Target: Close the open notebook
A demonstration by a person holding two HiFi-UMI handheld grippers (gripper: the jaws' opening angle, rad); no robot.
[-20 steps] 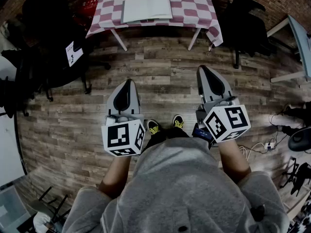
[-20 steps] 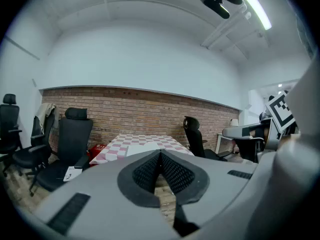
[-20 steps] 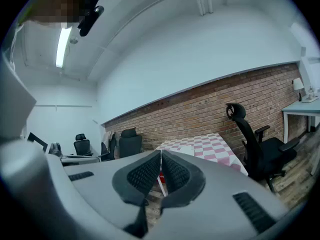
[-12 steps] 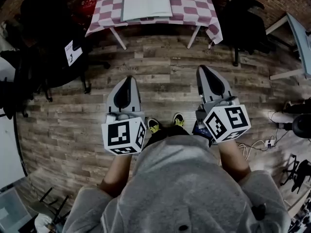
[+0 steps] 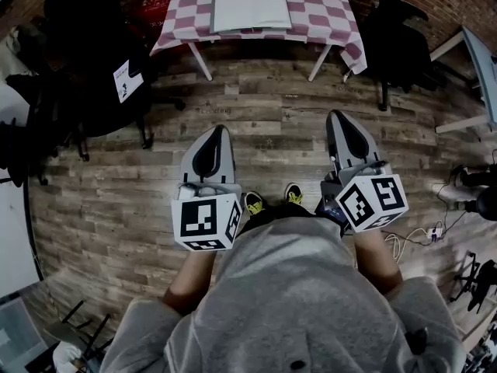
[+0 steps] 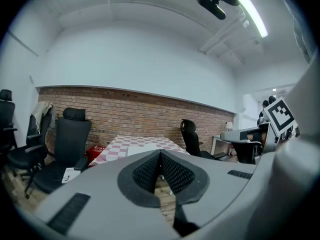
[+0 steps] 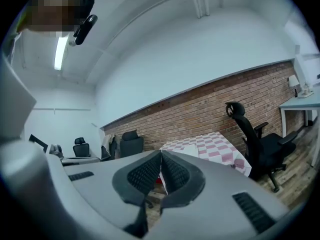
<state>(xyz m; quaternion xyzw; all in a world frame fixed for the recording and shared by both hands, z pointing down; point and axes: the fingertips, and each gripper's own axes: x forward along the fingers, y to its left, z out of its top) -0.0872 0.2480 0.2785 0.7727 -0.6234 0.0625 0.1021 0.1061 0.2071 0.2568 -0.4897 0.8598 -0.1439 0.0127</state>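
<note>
An open notebook with white pages lies flat on a table with a pink and white checked cloth at the top of the head view. Well short of it, over the wood floor, my left gripper and right gripper are held side by side in front of the person's body. Both point toward the table, both are shut, and neither holds anything. The checked table appears far ahead past the shut jaws in the left gripper view. In the right gripper view, the table shows with the notebook pale on it.
Black office chairs stand on both sides of the table: one at the left, one at the right. A white desk edge is at the far right. Cables lie on the plank floor. A brick wall is behind the table.
The table and notebook sit slightly further right in the head view, and both grippers sit a little lower and further right. Both stay shut.
</note>
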